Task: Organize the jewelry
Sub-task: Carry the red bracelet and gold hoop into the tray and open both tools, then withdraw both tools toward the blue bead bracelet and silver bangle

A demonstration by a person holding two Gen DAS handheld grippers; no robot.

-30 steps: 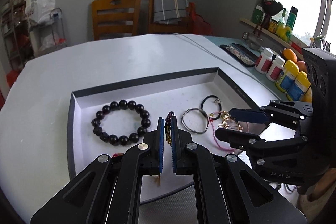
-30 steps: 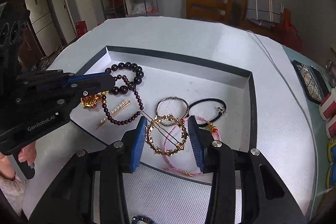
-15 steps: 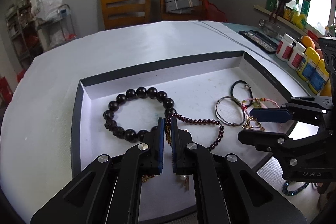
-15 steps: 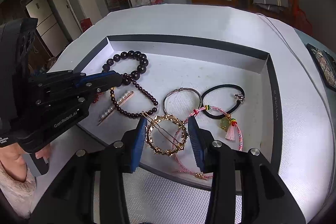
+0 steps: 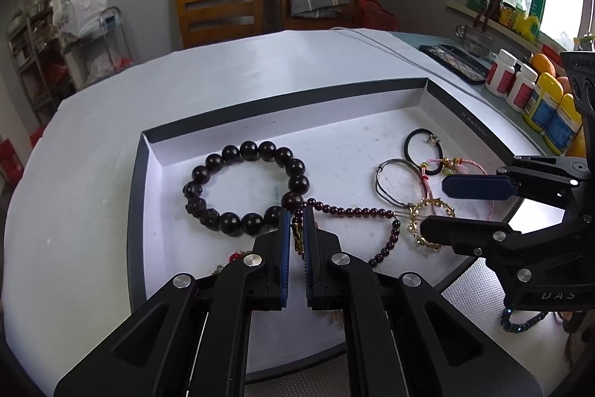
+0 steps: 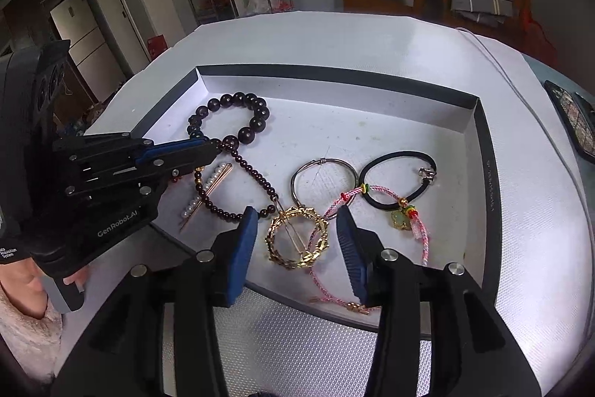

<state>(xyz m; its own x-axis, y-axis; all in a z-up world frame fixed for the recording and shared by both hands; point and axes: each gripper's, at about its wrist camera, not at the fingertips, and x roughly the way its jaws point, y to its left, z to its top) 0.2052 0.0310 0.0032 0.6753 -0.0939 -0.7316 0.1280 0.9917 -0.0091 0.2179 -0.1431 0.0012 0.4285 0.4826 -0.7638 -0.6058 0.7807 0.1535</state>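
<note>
A shallow grey-rimmed tray (image 6: 334, 73) holds the jewelry. My right gripper (image 6: 296, 214) hangs over its near edge. Its jaws are opening, and a gold wreath ring (image 6: 293, 211) lies between the pads without touching them. My left gripper (image 5: 296, 214) still pinches the gold piece of a dark red small-bead strand (image 5: 349, 211) while its jaws begin opening. That strand trails right towards the gold ring (image 5: 435, 203). A large dark bead bracelet (image 5: 230, 151) lies just beyond the left fingertips.
Also in the tray are a silver bangle (image 6: 321, 160), a black hair tie (image 6: 394, 155), a pink cord bracelet (image 6: 401, 222) and a pearl clip (image 6: 212, 181). A blue bead bracelet (image 5: 520, 319) lies outside. Bottles (image 5: 520, 88) line the right edge; wooden chairs (image 5: 219, 10) stand behind.
The right jaws have spread apart and let go of the gold ring, which now rests in the tray. The left gripper drew the small-bead strand out across the tray floor.
</note>
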